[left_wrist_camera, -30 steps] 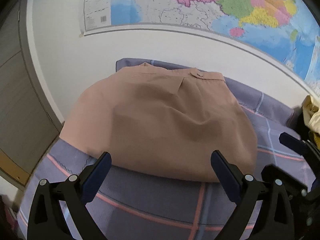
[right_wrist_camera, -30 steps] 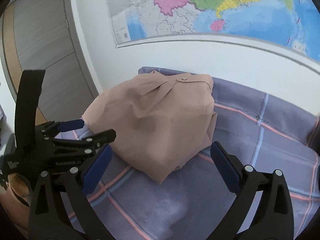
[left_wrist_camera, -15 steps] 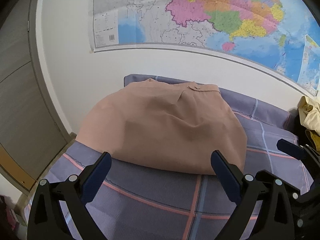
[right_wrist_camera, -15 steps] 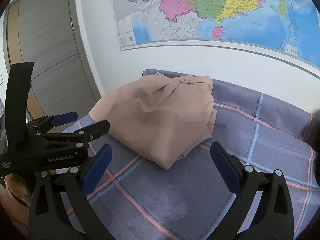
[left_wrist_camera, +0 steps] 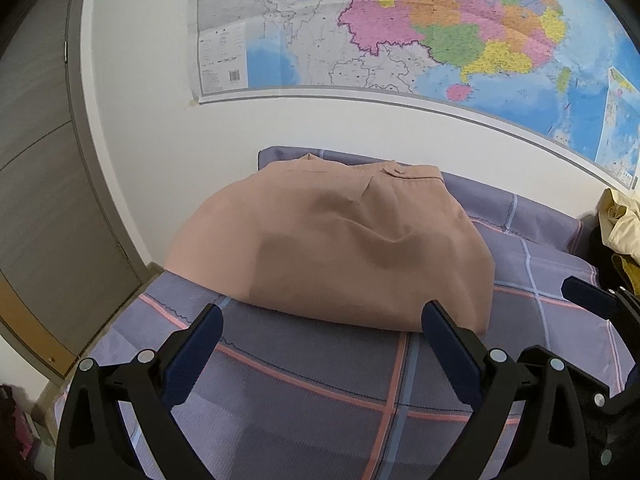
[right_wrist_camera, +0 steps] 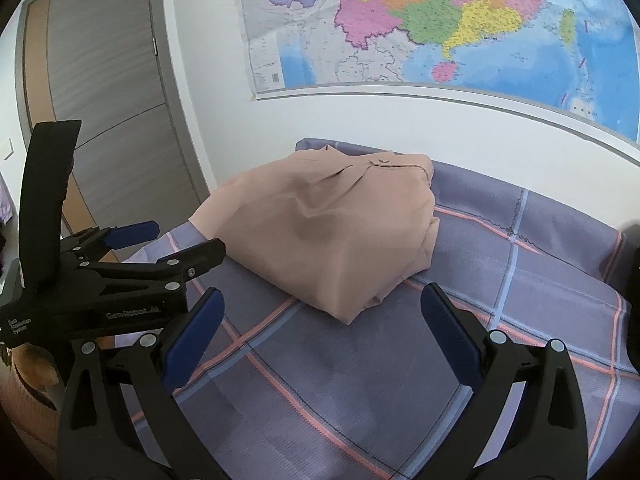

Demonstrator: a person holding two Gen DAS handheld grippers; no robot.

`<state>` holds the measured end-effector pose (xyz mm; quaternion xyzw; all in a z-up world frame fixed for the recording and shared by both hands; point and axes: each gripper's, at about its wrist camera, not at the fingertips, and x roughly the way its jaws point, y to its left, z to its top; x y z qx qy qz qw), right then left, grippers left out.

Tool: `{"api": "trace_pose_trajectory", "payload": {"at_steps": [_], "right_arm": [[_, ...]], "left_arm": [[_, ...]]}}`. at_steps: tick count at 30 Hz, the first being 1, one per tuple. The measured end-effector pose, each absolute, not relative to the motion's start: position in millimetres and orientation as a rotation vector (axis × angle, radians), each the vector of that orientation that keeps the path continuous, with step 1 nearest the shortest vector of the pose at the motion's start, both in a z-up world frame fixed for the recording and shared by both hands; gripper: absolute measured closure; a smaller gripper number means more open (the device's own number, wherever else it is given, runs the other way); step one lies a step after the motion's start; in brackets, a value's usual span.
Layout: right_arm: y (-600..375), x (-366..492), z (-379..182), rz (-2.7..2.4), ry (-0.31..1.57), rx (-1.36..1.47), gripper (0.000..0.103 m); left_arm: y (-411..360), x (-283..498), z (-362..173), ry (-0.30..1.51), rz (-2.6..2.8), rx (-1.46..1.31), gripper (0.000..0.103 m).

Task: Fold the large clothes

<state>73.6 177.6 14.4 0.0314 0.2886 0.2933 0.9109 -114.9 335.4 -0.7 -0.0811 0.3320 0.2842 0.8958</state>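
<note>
Folded tan garment (left_wrist_camera: 336, 248) is seen ahead of both tongs, long axis left-right. Left tongs (left_wrist_camera: 320, 336) nearer, spread wide, empty; right tongs (right_wrist_camera: 320, 320) likewise.

- Bare plaid bedspread (right_wrist_camera: 500, 320) lay free in front and right of the folded garment (right_wrist_camera: 328, 240).
- Wall (left_wrist_camera: 320, 128) blocked right behind it; left gripper (right_wrist_camera: 132, 248) crowded the left side.

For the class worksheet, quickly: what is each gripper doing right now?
Left gripper: open, holding nothing, short of the folded garment.
Right gripper: open, holding nothing.
</note>
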Motion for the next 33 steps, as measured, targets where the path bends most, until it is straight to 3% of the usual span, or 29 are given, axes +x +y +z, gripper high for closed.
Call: {"api": "trace_pose_trajectory", "payload": {"at_steps": [33], "right_arm": [[176.4,66.8,13.7,0.608,0.603,0.083,0.006]], "left_arm": [[331.1,-123.4,2.8,0.668,0.605,-0.137,0.007]]}}
